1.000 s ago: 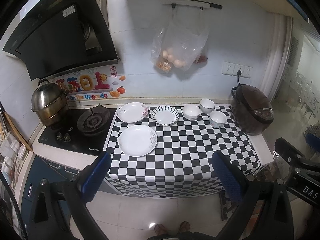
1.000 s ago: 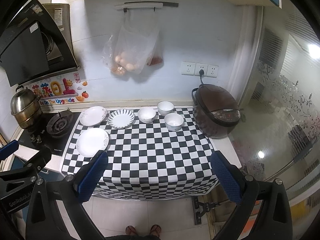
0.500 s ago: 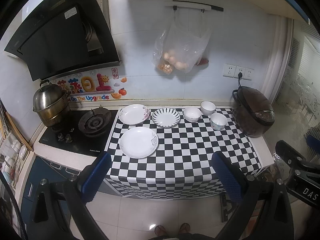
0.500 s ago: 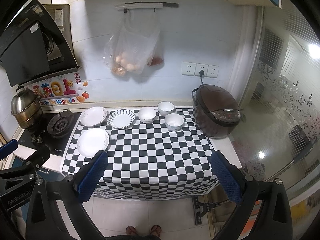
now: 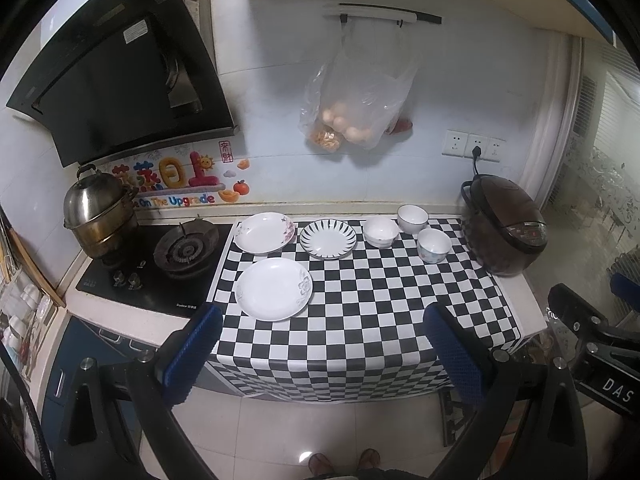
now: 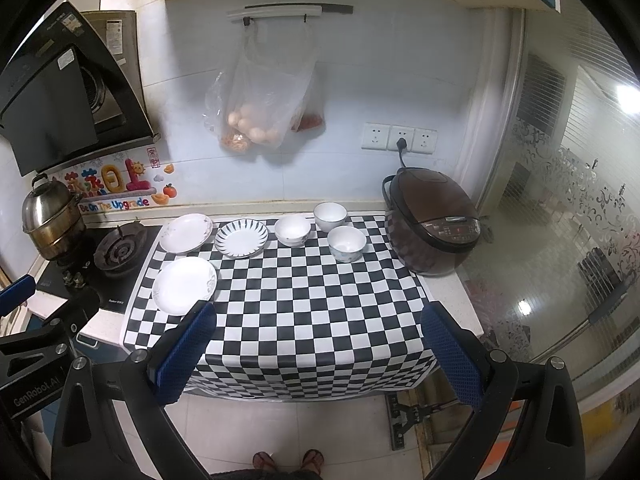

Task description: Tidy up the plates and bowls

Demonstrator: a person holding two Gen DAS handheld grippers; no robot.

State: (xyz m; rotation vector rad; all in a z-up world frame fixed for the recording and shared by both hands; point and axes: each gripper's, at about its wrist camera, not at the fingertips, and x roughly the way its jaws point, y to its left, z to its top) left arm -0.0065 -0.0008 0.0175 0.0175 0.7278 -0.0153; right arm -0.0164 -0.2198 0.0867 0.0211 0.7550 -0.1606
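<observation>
I am holding the left gripper (image 5: 320, 344) and the right gripper (image 6: 318, 342) well back from the worktop (image 5: 360, 320), both with fingers spread wide and gripping nothing. Three plates (image 5: 273, 289) are sitting at the left of the checkered cloth beside the stove (image 5: 160, 264), and three bowls (image 5: 434, 245) are clustering at the back right, near the rice cooker (image 5: 504, 232).

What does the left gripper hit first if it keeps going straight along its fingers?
Probably the bare checkered cloth. The left gripper, jaws wide open and empty, is well back from the counter, aimed between the near white plate and the bowls. Depth is unclear.
</observation>
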